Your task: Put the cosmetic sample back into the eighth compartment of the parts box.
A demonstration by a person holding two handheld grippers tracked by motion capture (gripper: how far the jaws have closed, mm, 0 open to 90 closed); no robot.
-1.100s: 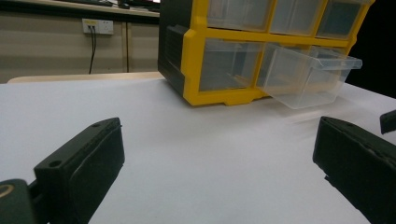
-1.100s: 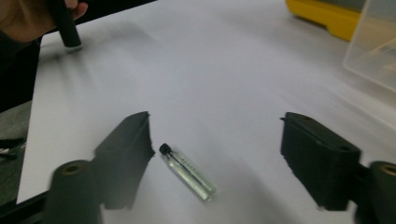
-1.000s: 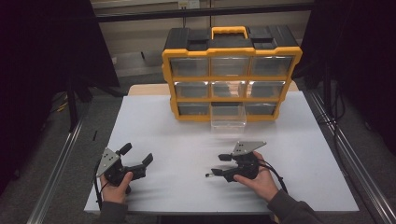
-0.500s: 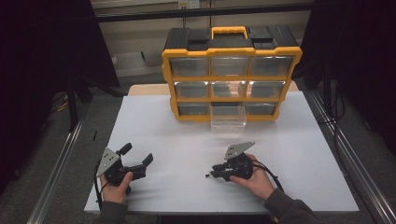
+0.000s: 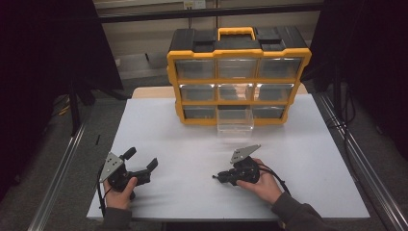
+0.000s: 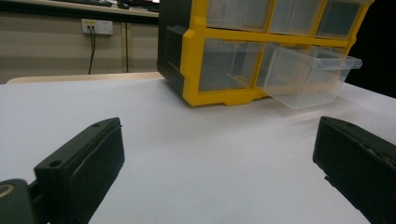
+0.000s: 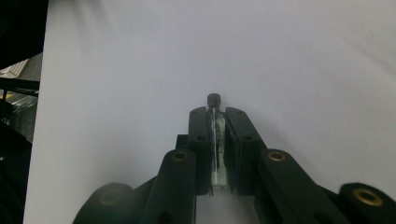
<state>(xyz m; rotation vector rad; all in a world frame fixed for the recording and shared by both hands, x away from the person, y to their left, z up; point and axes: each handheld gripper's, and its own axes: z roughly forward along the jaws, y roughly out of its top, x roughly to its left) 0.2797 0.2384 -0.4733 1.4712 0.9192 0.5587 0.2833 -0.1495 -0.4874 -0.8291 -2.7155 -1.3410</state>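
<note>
As the right hand-held gripper (image 7: 218,119) finishes closing on a small black-capped glass vial (image 7: 216,140), the left hand-held gripper (image 6: 212,154) rests open on the table (image 5: 308,144). Light, slick and breakable, the vial looks safest gripped mid-body

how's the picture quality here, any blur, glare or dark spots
High view: dim, black surroundings, white table evenly lit. Left gripper view: near black fingers soft, clear plastic drawer slightly blurred. Right gripper view: small clear vial with black cap sharp, reflecting light; left edge dark.
</note>
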